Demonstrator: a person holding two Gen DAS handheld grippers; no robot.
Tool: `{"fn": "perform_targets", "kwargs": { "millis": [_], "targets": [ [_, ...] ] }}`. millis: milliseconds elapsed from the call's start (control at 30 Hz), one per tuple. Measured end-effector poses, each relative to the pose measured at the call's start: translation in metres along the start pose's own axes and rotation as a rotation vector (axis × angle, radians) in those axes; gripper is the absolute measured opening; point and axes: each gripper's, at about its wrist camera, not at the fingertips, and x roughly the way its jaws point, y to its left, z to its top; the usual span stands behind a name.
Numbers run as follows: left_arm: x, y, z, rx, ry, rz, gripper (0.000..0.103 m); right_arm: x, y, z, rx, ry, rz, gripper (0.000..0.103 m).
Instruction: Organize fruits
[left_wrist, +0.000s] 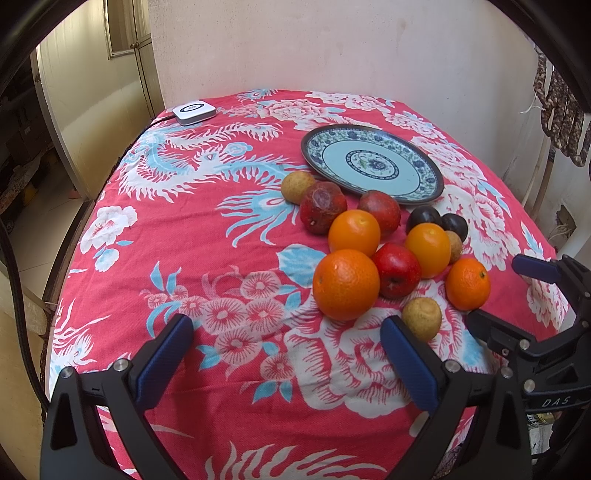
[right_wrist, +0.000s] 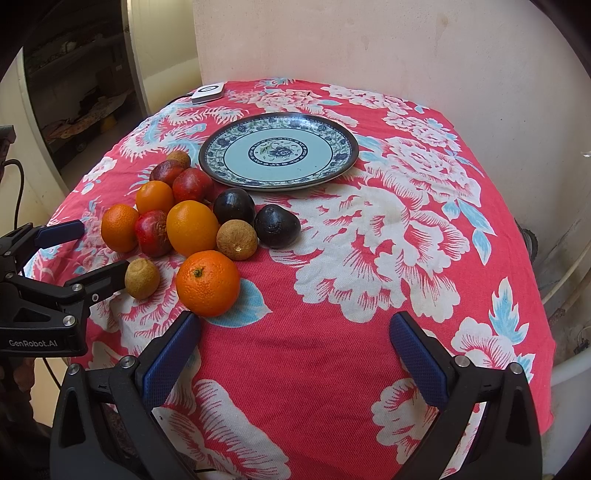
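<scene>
A pile of fruit lies on the red floral tablecloth (left_wrist: 184, 229) in front of an empty blue-patterned plate (left_wrist: 373, 162), which also shows in the right wrist view (right_wrist: 279, 149). There are oranges (left_wrist: 346, 283) (right_wrist: 207, 282), red apples (left_wrist: 396, 270) (right_wrist: 153, 232), dark plums (right_wrist: 276, 225) and small brown fruits (left_wrist: 422, 318) (right_wrist: 236, 239). My left gripper (left_wrist: 286, 332) is open and empty, just short of the big orange. My right gripper (right_wrist: 295, 330) is open and empty, its left finger near the front orange. Each gripper shows at the edge of the other's view.
A white square device (left_wrist: 194, 112) with a cable sits at the table's far left corner. A plain wall stands behind the table. A doorway opens at the left. The cloth drops off at the table edges left and right.
</scene>
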Motion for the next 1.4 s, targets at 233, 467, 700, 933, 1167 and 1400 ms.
{"fn": "perform_targets", "kwargs": {
  "millis": [233,467,700,933,1167,1400],
  "targets": [
    [0.0,0.0,0.0,0.0,0.0,0.0,0.103,0.0,0.0,0.0,-0.002,0.002,0.003,0.103],
    [0.0,0.001,0.002,-0.017,0.016,0.001,0.102,-0.006,0.008,-0.003,-0.031,0.017,0.022,0.097],
    [-0.009,0.011,0.005,-0.052,0.012,-0.031,0.099,-0.008,0.007,0.002,-0.016,0.005,0.059,0.089],
    [-0.01,0.006,0.01,-0.035,0.004,-0.044,0.09,-0.009,0.011,0.005,-0.027,-0.002,0.113,0.07],
    [-0.014,-0.008,0.014,0.03,-0.028,-0.057,0.084,-0.007,0.021,0.007,-0.067,-0.008,0.148,0.055],
    [-0.013,-0.008,0.014,0.031,-0.028,-0.093,0.068,-0.006,0.03,0.009,-0.099,-0.015,0.163,0.041]
  ]
}}
